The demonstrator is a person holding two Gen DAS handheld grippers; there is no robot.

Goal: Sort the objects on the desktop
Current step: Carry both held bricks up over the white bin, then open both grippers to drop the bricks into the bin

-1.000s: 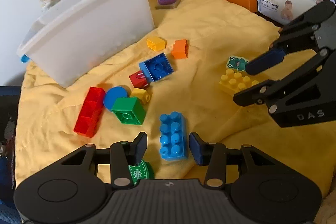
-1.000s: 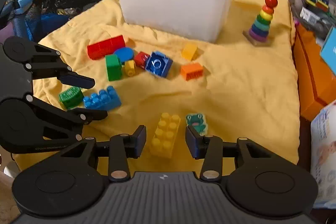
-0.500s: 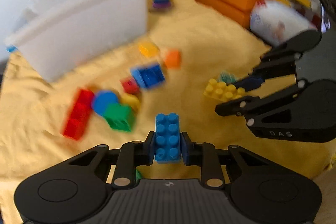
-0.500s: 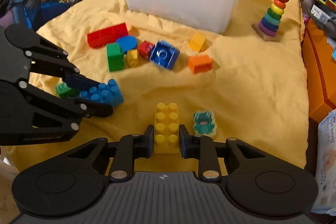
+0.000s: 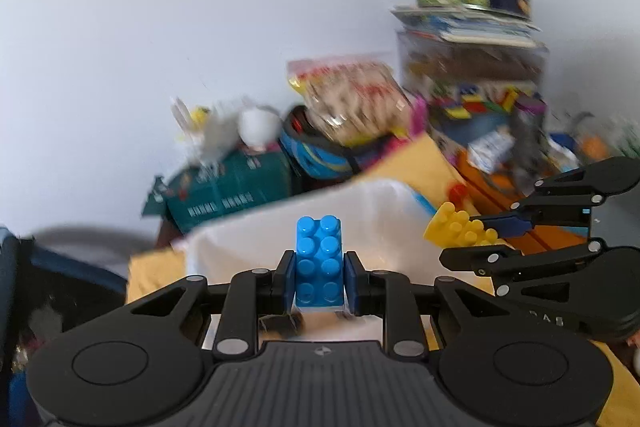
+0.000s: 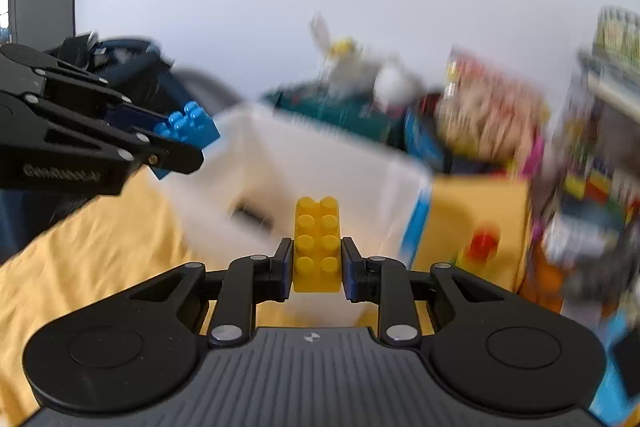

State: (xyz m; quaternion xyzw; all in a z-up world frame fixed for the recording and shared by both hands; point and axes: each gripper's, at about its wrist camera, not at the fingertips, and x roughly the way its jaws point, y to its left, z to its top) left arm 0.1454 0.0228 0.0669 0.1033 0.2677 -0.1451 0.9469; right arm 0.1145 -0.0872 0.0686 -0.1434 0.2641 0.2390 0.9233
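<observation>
My left gripper (image 5: 319, 281) is shut on a blue studded brick (image 5: 319, 259), held up in the air in front of the white plastic bin (image 5: 376, 203). My right gripper (image 6: 316, 269) is shut on a yellow studded brick (image 6: 317, 243), also raised, facing the same white bin (image 6: 304, 171). In the left wrist view the right gripper (image 5: 476, 241) shows at the right with the yellow brick (image 5: 456, 229). In the right wrist view the left gripper (image 6: 176, 143) shows at the left with the blue brick (image 6: 188, 127). Both views are blurred.
A yellow cloth (image 6: 80, 251) covers the surface under the bin. Behind the bin are a dark green box (image 5: 228, 187), a snack bag (image 5: 352, 103), stacked toy boxes (image 5: 472, 75) and an orange box (image 5: 504, 183). A ring-stacker's red ball (image 6: 482, 247) shows at right.
Both grippers closed on their bricks, lifted them off the cloth and swung up toward the white bin. The loose bricks on the cloth have left both views.
</observation>
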